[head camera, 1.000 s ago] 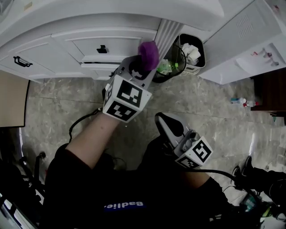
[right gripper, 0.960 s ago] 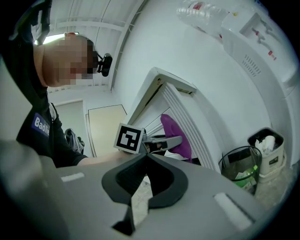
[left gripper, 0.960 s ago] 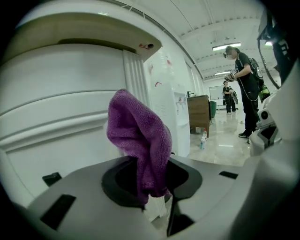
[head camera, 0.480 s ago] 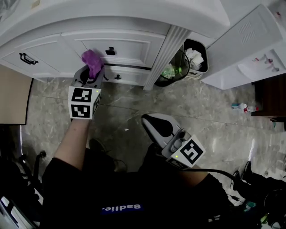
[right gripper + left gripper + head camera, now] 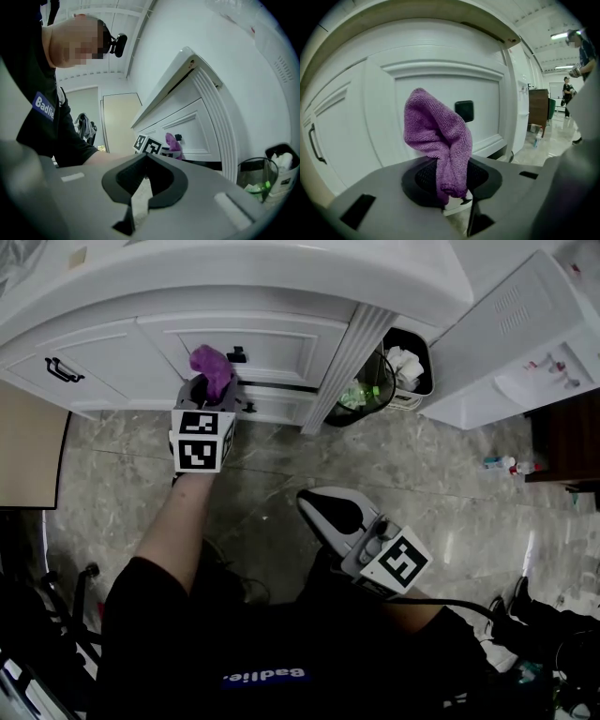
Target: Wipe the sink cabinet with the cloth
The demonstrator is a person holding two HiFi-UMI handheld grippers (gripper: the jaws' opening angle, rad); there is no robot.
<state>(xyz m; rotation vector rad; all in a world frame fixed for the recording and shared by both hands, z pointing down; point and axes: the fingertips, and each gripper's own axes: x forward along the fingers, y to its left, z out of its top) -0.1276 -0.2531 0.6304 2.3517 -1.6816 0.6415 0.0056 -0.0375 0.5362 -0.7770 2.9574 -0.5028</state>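
Cloth [image 5: 211,367], purple and fluffy, is pinched at its lower end between the jaws of the left gripper [image 5: 208,390], which are closed on it; the rest of the cloth stands up out of the jaws in a loose folded bunch. In the left gripper view the cloth [image 5: 436,136] rises in front of a white panelled door of the sink cabinet [image 5: 440,89], with a small black knob [image 5: 464,110] showing just to its right. The bunch is very near the door face, but whether it touches the panel cannot be told. From the head view the left gripper is held out at arm's length toward the sink cabinet [image 5: 281,343], just below the countertop edge, with the knob [image 5: 237,355] beside the cloth and a black bar handle [image 5: 61,369] on a door further left. The right gripper [image 5: 328,507] hangs low and close to the person's body, well apart from the cabinet, over the grey marbled floor [image 5: 281,456]. In the right gripper view its jaws meet at the tips with nothing between them, and the cloth [image 5: 174,146] shows in the distance against the cabinet door. Right of the cabinet's fluted corner post stands a dark bin [image 5: 408,357] holding crumpled white paper.
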